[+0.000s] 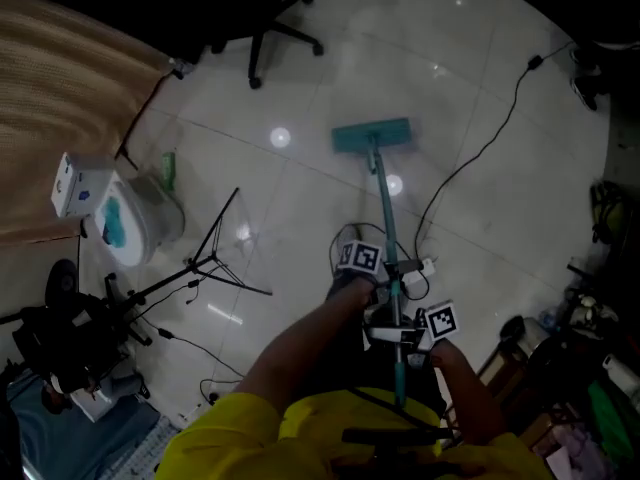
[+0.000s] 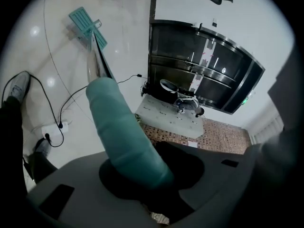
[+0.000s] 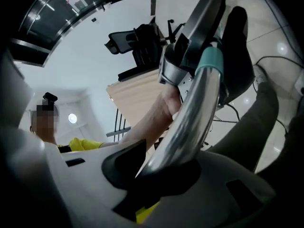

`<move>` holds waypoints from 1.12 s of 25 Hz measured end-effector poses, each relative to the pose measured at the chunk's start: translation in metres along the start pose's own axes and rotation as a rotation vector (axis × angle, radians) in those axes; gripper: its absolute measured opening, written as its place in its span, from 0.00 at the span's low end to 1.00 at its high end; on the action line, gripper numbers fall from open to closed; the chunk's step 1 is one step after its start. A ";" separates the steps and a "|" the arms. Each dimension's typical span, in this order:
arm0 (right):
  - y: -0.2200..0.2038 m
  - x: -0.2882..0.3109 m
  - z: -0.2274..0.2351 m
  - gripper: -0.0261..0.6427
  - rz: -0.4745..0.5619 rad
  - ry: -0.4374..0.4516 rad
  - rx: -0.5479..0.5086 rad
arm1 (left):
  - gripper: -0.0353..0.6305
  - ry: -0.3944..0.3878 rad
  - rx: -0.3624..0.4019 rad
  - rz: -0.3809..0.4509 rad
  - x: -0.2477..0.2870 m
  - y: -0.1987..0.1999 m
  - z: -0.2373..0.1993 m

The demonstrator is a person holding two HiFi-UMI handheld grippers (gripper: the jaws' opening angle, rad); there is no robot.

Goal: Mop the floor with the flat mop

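The flat mop's teal head (image 1: 371, 135) lies flat on the pale tiled floor, and its handle (image 1: 385, 213) runs back toward me. My left gripper (image 1: 392, 280) is shut on the handle, its marker cube just left of the pole. Just below it, my right gripper (image 1: 401, 334) is shut on the same handle. In the left gripper view, the left gripper (image 2: 137, 175) clamps the teal grip (image 2: 121, 132), with the mop head (image 2: 85, 23) far off on the floor. In the right gripper view, the right gripper (image 3: 161, 175) holds the silver pole (image 3: 190, 122).
An office chair (image 1: 265, 28) stands beyond the mop head. A black tripod stand (image 1: 215, 263) and a white container (image 1: 140, 218) with something teal on it sit left. A black cable (image 1: 480, 148) and power strip (image 1: 425, 266) lie right of the handle. Clutter lines the right edge.
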State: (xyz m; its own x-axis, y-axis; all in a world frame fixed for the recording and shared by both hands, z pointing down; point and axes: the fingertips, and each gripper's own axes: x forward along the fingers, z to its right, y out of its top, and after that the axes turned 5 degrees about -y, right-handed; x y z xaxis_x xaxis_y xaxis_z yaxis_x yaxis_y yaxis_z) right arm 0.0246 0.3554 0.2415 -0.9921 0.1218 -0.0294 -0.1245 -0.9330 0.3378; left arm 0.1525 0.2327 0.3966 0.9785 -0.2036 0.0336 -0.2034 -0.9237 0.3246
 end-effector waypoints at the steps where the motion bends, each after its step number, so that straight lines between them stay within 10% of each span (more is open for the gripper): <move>1: -0.022 -0.005 -0.012 0.18 -0.022 -0.015 0.001 | 0.26 0.000 0.003 0.006 0.003 -0.020 0.014; 16: -0.084 -0.056 -0.117 0.19 -0.121 -0.095 -0.231 | 0.26 -0.036 0.215 0.146 0.026 -0.049 0.165; 28: -0.134 -0.076 -0.129 0.20 -0.175 -0.044 -0.251 | 0.26 -0.018 0.226 0.210 0.031 -0.090 0.174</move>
